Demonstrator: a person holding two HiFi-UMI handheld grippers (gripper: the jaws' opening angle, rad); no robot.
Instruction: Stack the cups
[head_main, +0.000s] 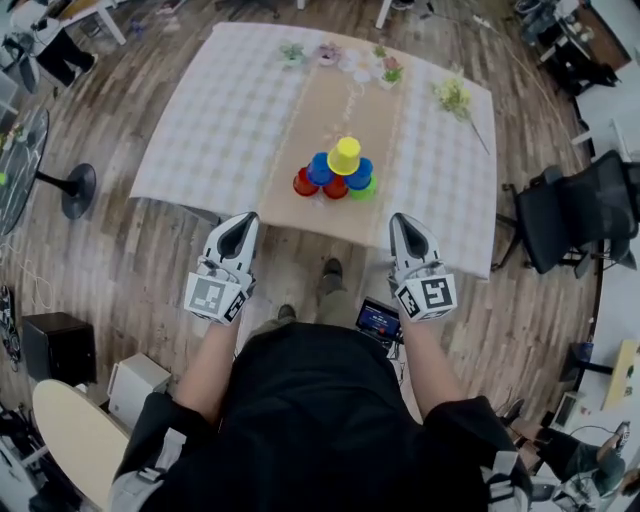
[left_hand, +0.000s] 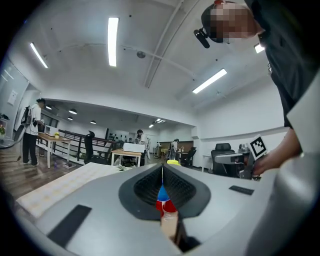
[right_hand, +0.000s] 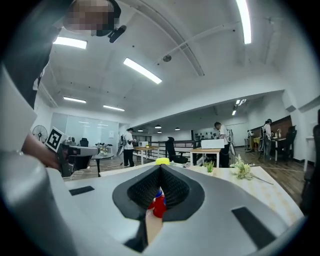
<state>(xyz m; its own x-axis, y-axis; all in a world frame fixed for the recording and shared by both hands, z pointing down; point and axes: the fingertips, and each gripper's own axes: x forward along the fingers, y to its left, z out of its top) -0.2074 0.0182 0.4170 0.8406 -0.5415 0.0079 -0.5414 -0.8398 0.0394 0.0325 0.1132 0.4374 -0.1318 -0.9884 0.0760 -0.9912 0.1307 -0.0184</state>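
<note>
Tabletop (head_main: 220, 110) bears stacked cups (head_main: 337, 172); left gripper (head_main: 243, 224) and right gripper (head_main: 402, 222) jaws clenched, empty

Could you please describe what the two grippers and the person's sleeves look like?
Left gripper and right gripper are pale grey, tapering to a point, with dark ribbed pads. Each carries a white cube with black square markers. The person wears a black short-sleeved top.

Table (head_main: 220, 110) is viewed steeply from overhead. Gripper views are aimed level, from the near edge. Cup stack (head_main: 337, 172) is shared by all.
</note>
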